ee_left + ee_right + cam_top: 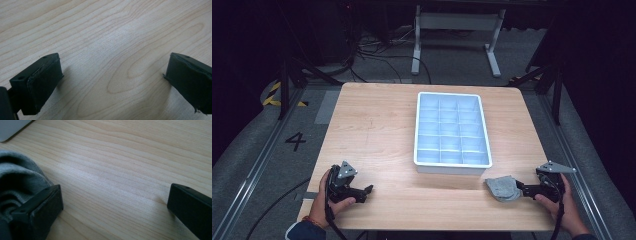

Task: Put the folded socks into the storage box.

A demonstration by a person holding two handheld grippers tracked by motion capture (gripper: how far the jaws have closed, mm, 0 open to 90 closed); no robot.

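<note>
A: How's my right gripper (pixel 115 202)?

B: Released, jaws wide over bare wood. A grey rolled sock (pixel 17 180) lies just outside one jaw, touching or nearly touching it, not between the two.

A: And my left gripper (pixel 112 80)?

B: Also released, nothing between its jaws, just counter (pixel 105 37) grain.

A: So I judge the work barely begun?

B: I'd say so. From the high view the sock (pixel 503 188) sits on the counter's near edge, just in front of the right gripper (pixel 518 190) and a little short of the white divided tray (pixel 452 168). Every tray compartment I can make out looks empty. If the sock is meant for the tray, grasping, lifting and placing all remain.

A: What does each view add?

B: The high view gives the tray, both hands and the left gripper (pixel 364 192) well apart from the sock. The right gripper view gives the sock's ribbed folds against the jaw, plus a tray corner (pixel 12 130).
</note>
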